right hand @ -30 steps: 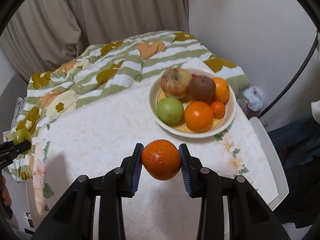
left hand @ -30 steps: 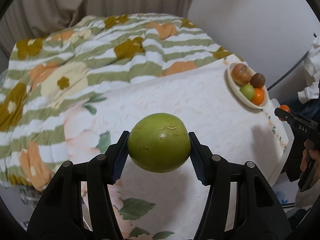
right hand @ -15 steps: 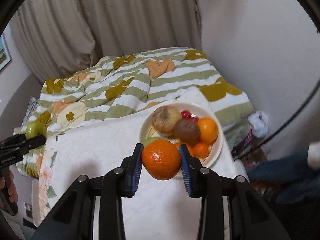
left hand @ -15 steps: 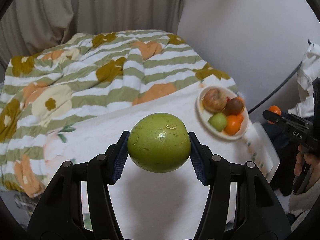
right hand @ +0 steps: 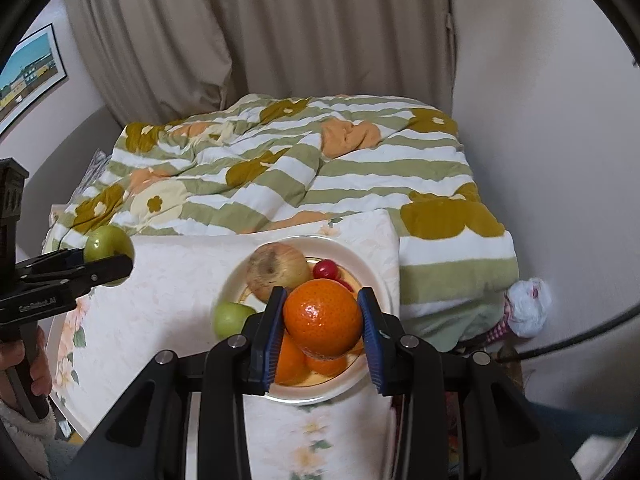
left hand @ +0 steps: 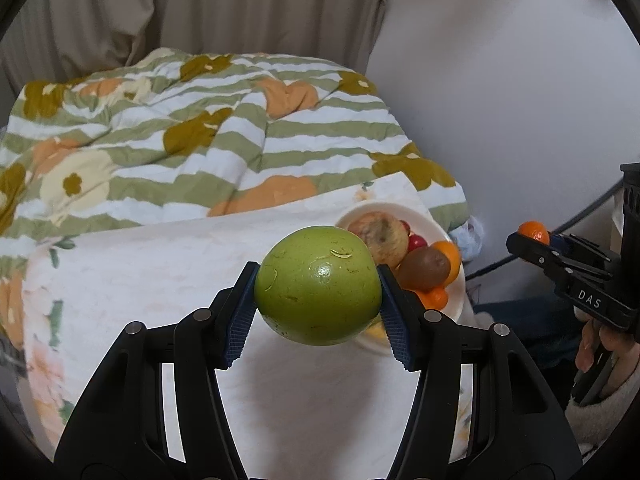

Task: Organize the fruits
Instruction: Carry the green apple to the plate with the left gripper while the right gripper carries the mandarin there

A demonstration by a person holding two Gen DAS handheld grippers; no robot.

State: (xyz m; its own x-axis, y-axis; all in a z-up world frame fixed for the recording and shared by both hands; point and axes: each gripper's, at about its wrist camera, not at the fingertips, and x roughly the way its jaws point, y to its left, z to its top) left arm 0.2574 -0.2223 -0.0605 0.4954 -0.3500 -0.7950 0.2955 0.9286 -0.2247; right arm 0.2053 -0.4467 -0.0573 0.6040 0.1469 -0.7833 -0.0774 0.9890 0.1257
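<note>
Between the blue pads of the left gripper [left hand: 318, 300] a green apple [left hand: 318, 285] was clamped, held in the air above the white tablecloth [left hand: 160, 264]. An orange [right hand: 322, 318] was gripped likewise by the right gripper [right hand: 322, 330], just over the plate [right hand: 370, 276]. On that plate a brownish apple [right hand: 276, 270], a second green apple [right hand: 231, 318], more oranges and something small and red were already gathered. Only the two carried fruits appeared left to be set down.
</note>
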